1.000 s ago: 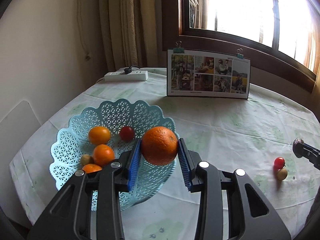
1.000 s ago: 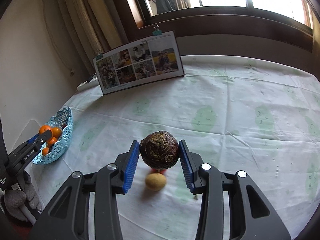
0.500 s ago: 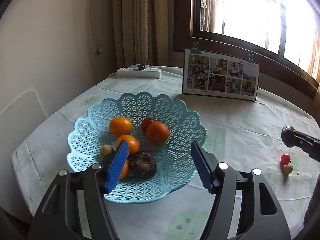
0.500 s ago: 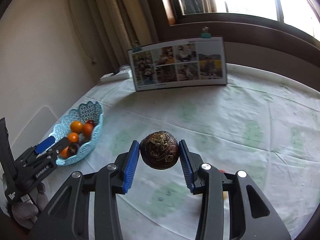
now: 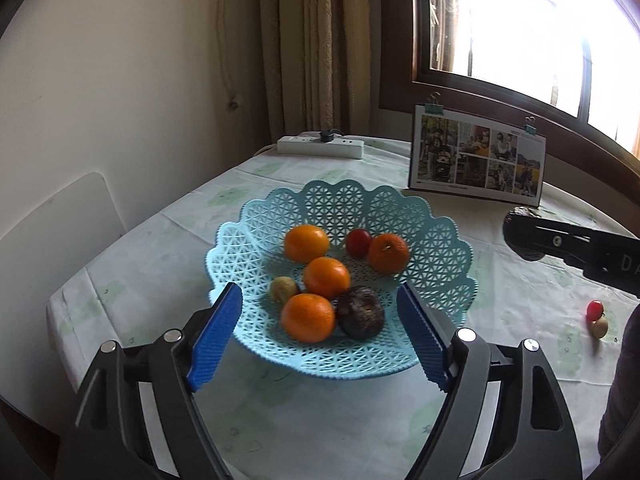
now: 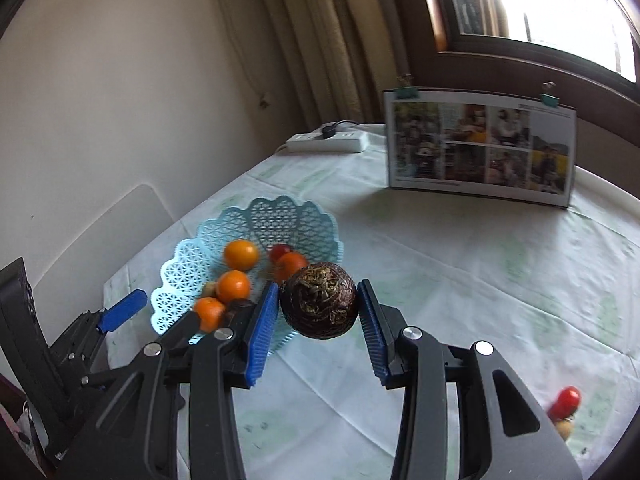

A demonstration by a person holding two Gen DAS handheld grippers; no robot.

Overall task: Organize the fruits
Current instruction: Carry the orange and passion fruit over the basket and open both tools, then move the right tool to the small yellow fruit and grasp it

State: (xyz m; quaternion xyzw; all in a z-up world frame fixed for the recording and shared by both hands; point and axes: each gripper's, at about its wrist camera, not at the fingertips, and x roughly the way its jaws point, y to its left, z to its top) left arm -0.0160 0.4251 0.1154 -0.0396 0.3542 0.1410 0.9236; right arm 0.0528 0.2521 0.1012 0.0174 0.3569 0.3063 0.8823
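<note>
Left gripper [image 5: 320,336]: its blue fingers [image 5: 214,340] are standing spread wide with nothing between them, hovering at the near rim of the basket.
Right gripper [image 6: 318,320]: its fingers [image 6: 262,336] are pinching a dark round fruit [image 6: 318,300] from both sides, holding it in the air just to the right of the basket; in the left wrist view this gripper is showing at the right edge, beyond the basket.
Basket [image 5: 436,248]: a pale blue lattice bowl with a scalloped rim is sitting on the bench [image 5: 320,420] near the wall side.
Fruit in the basket: four oranges are lying there, one at the back left [image 5: 306,243], one at the back right [image 5: 388,253], one in the middle [image 5: 326,278] and one at the front [image 5: 307,317]; a small red fruit [image 5: 358,242] is lying between the two back oranges, a small yellowish fruit [image 5: 283,289] is lying at the left, and a dark brown fruit [image 5: 360,311] is touching the front orange.
Fruit left on the bench: a small red one [image 5: 595,309] and a small tan one [image 5: 600,327] are lying side by side, touching, well apart from the basket.
Bench: a pale cloth with faint green patches is covering it.
Back of the bench: a photo card [image 5: 478,160] with clips on top is standing upright below the window, and a white power strip [image 5: 320,146] is lying by the curtain.
</note>
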